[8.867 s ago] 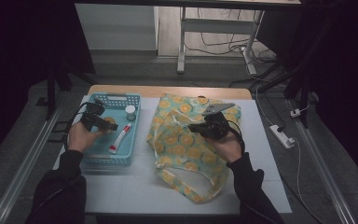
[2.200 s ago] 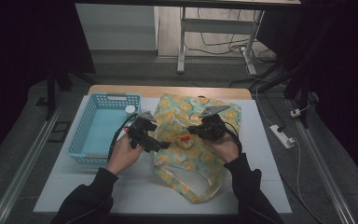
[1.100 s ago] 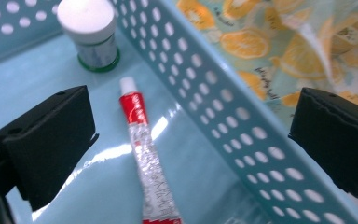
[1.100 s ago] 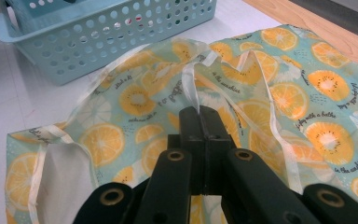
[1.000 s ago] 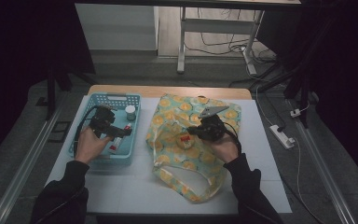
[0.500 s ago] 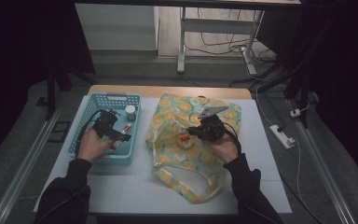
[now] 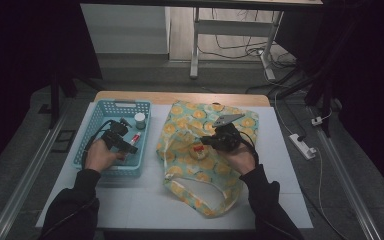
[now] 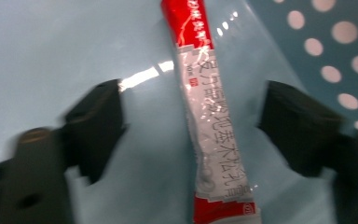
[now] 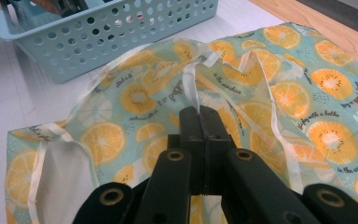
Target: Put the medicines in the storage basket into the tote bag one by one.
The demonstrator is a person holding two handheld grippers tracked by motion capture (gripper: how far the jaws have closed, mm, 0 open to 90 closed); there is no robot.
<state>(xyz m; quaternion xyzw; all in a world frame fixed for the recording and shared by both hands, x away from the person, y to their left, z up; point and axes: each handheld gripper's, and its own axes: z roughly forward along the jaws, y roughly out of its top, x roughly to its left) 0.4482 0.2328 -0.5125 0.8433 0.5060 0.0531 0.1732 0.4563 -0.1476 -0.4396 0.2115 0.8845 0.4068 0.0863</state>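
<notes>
Now left claw (image 8: pixel 191 121) half-closed around red-white sachet (image 8: pixel 209 116), untouched.

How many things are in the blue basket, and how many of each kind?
Red and white tube: 1
White-capped little bottle: 1
Total in the blue basket: 2

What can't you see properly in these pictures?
- The red and white sachet: the left gripper view cuts off both its ends, and its small print is blurred.
- The left gripper: in the high view it is too small and dark to make out its jaws.
- The blue basket: its wall hides its contents in the right gripper view.
- The fruit-print bag: the right gripper, shut on its white edge, covers the cloth beneath.
</notes>
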